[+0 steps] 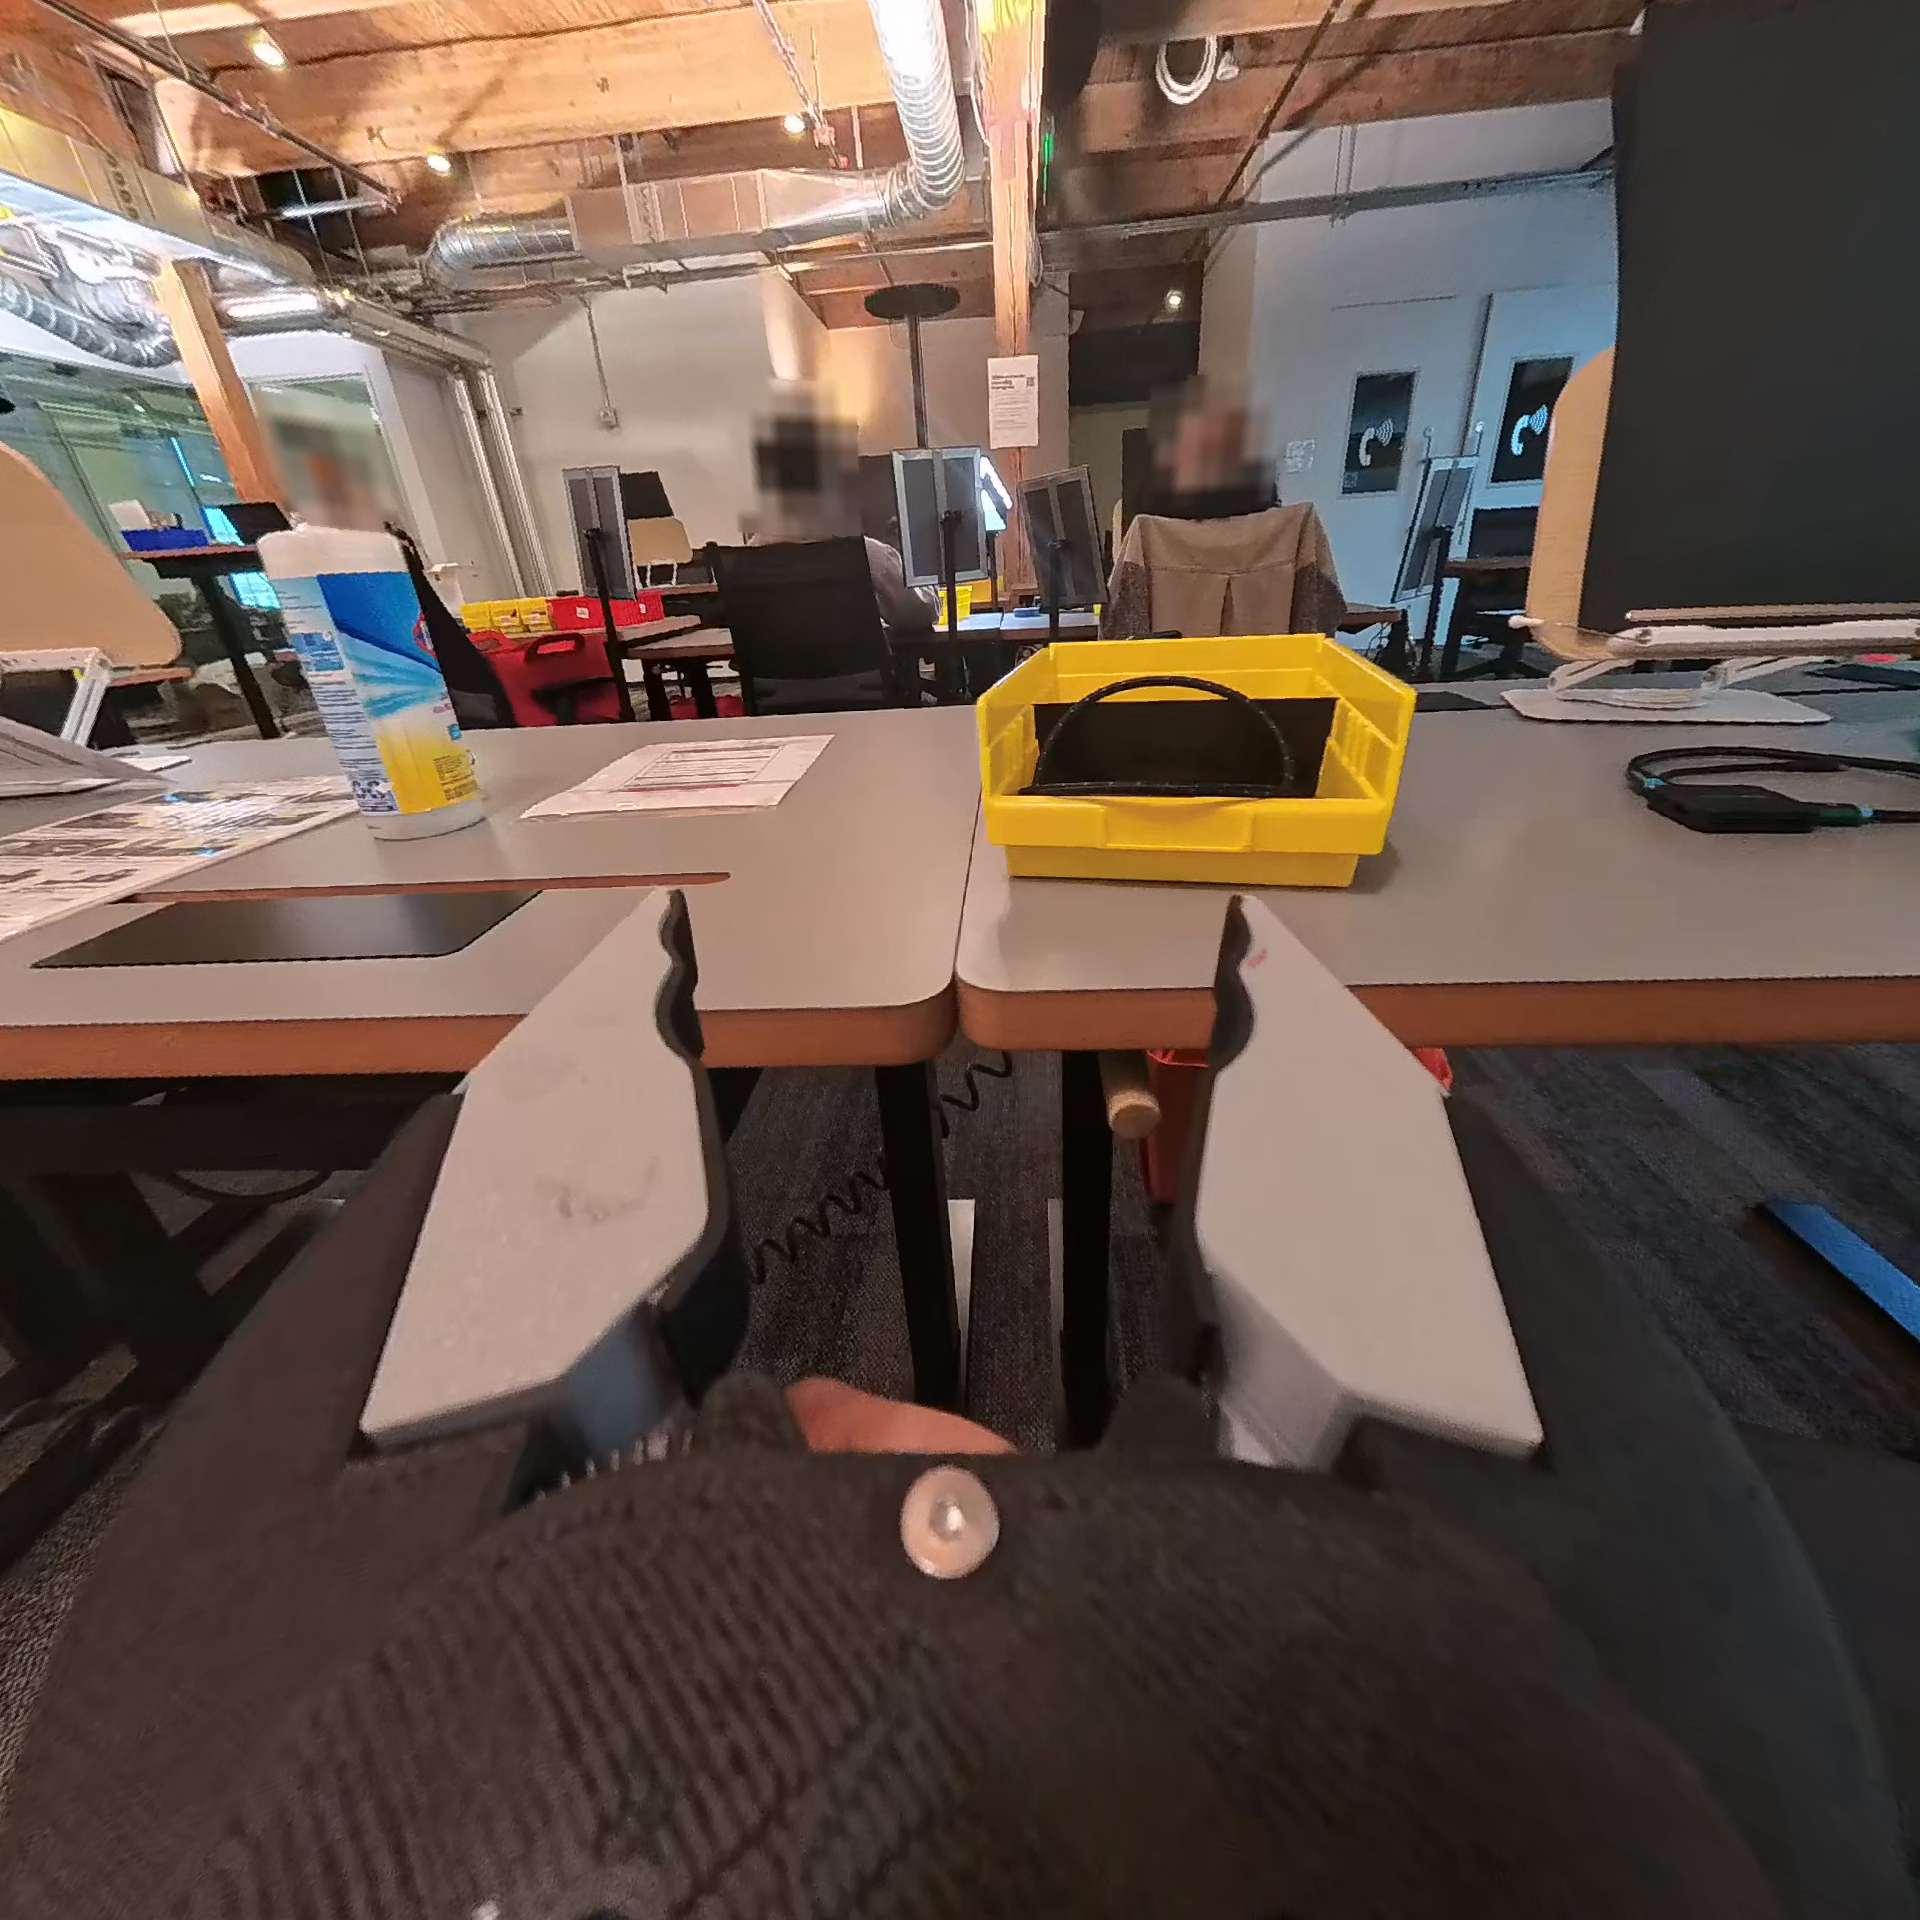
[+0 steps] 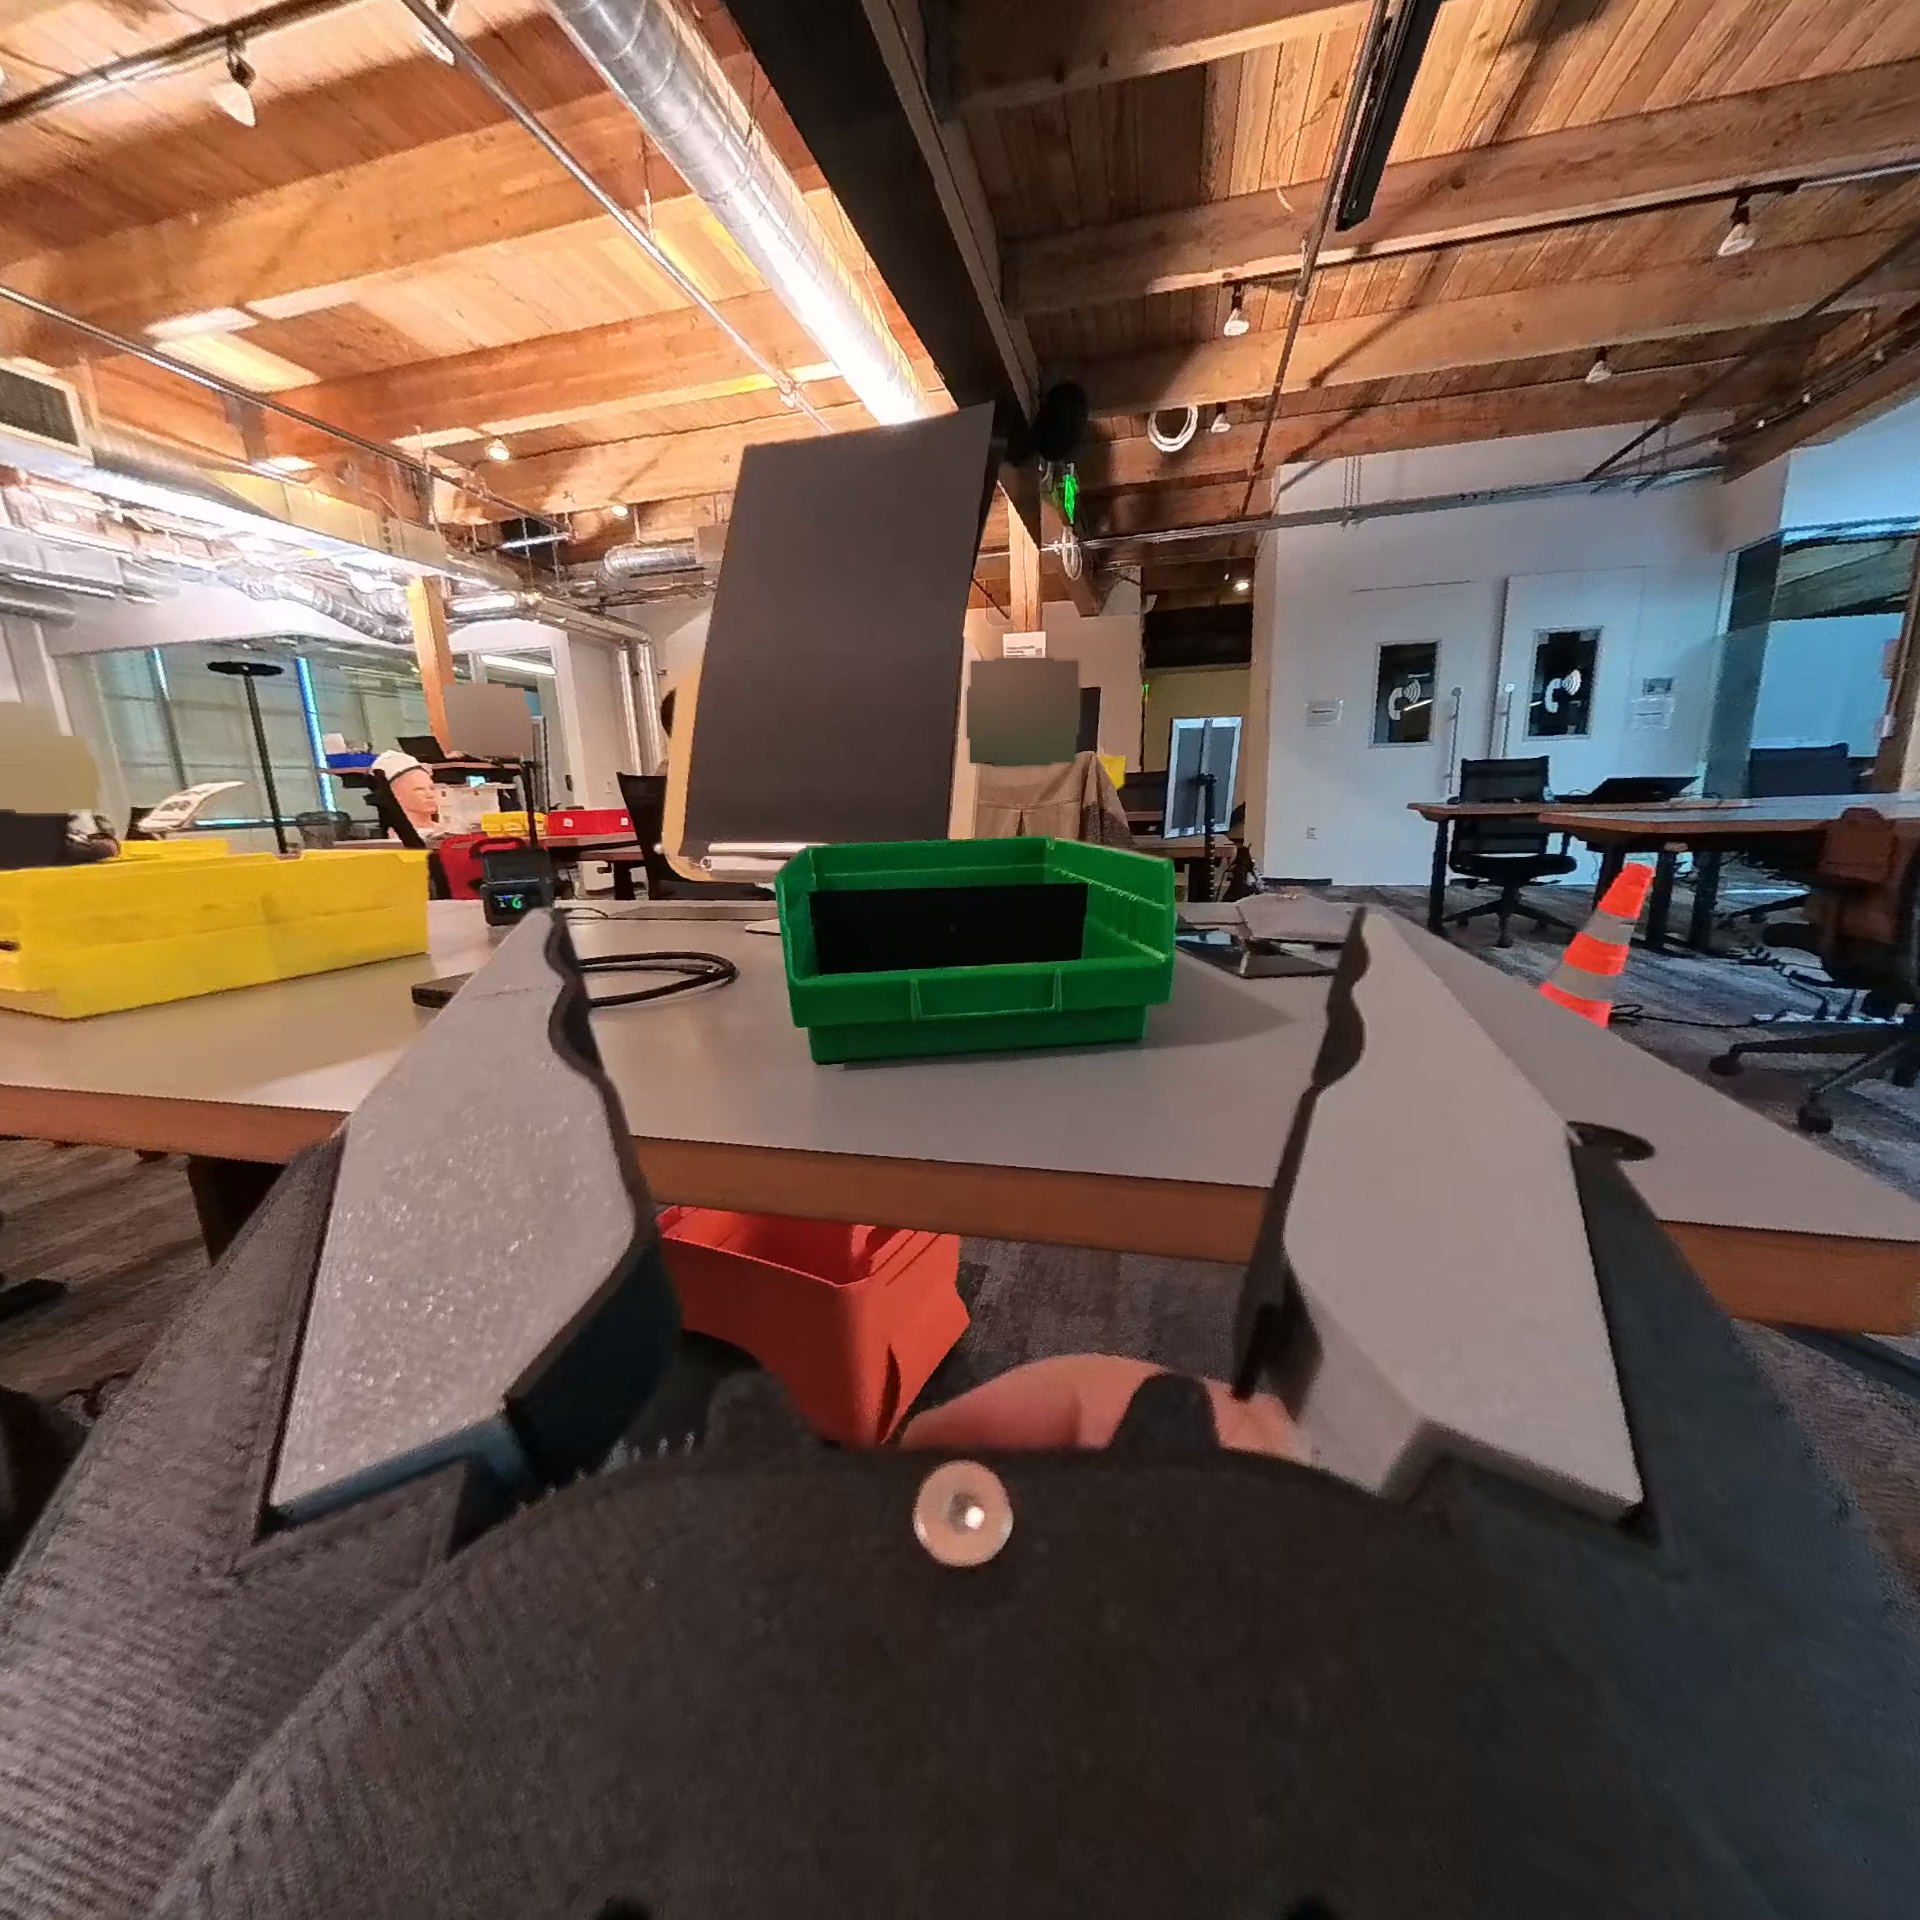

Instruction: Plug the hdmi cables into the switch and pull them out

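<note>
Both sets of jaws gape empty short of the desk edge: the cable point(image 1: 1164, 743) loops crosswise in the yellow bin point(image 1: 1184, 831) just ahead-right of the left gripper point(image 1: 951, 971), the nearer; right gripper point(image 2: 951, 971) faces a green bin point(image 2: 977, 997).

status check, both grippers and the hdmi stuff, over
Left gripper open, empty, short of table edge. Right gripper open, empty. Switch with cable on table, untouched. Yellow bin ahead of left.

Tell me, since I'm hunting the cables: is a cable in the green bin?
No: the green bin shows only a flat black panel inside, while a black cable lies on the table left of it.
</note>
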The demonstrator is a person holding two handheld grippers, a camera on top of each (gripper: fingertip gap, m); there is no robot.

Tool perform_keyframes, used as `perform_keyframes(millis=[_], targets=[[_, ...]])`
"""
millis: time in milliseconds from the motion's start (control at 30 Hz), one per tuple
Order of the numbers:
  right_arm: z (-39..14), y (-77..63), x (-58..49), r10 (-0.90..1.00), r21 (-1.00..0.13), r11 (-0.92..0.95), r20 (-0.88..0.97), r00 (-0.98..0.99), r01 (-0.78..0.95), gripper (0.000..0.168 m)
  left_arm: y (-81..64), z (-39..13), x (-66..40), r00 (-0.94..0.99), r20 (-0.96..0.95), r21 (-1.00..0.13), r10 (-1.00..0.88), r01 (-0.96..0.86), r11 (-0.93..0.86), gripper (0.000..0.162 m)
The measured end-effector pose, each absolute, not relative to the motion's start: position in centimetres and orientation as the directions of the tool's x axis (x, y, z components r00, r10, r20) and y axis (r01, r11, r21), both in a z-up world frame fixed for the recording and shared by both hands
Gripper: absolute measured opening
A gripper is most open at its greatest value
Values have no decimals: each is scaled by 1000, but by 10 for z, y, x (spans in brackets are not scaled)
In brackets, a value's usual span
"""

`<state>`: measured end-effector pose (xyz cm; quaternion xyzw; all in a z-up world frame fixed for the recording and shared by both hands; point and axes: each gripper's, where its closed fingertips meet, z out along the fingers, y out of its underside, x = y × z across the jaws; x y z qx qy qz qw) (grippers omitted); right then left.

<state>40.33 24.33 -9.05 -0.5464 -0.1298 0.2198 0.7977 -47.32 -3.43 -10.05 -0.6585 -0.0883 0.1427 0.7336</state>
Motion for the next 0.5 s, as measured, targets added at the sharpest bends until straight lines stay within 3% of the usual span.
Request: perform_keyframes(millis=[500], targets=[[-86,229,420,440,-948,302,43,897,-103,137,-64,-115,-487,930,-38,-994,366,-73,84,99]])
